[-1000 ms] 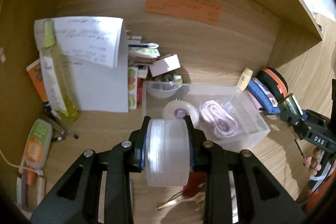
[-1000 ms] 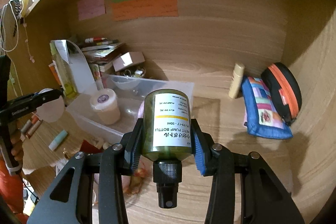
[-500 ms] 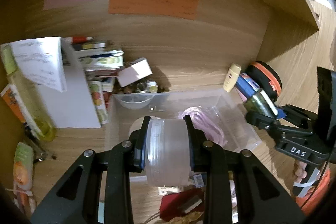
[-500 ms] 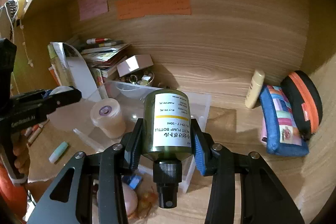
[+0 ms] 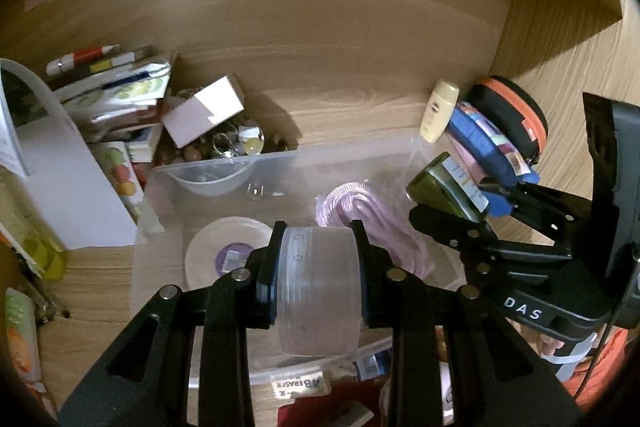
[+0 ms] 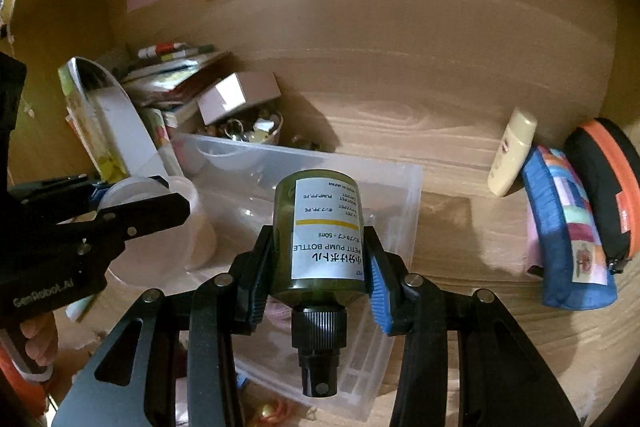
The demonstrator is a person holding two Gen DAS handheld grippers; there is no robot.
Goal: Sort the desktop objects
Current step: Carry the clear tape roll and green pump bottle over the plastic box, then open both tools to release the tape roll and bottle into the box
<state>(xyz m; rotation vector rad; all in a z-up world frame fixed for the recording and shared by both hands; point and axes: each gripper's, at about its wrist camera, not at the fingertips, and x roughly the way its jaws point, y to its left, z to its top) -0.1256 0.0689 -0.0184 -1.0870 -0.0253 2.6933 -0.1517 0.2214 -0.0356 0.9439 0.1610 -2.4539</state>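
We had the wooden desk (image 6: 480, 227) under everything, w/ the clear plastic bin (image 5: 360, 163) sitting mid-desk, directly ahead of and below both grippers. Inside the bin: a pink coiled cable (image 5: 360, 215) and a white tape roll w/ purple core (image 5: 228, 247). The left gripper (image 5: 318, 287) had its jaws clamped on a translucent tape roll (image 5: 318, 291), roll axis running across from jaw to jaw, hanging over the bin's near half. The right gripper (image 6: 318, 267) had its jaws clamped on a green pump bottle (image 6: 320, 231), long axis along the fingers, pump cap toward the camera, base pointing at the bin's right end. Both loads were above the bin; we judged the left one nearer to a drop, approx. straight down.
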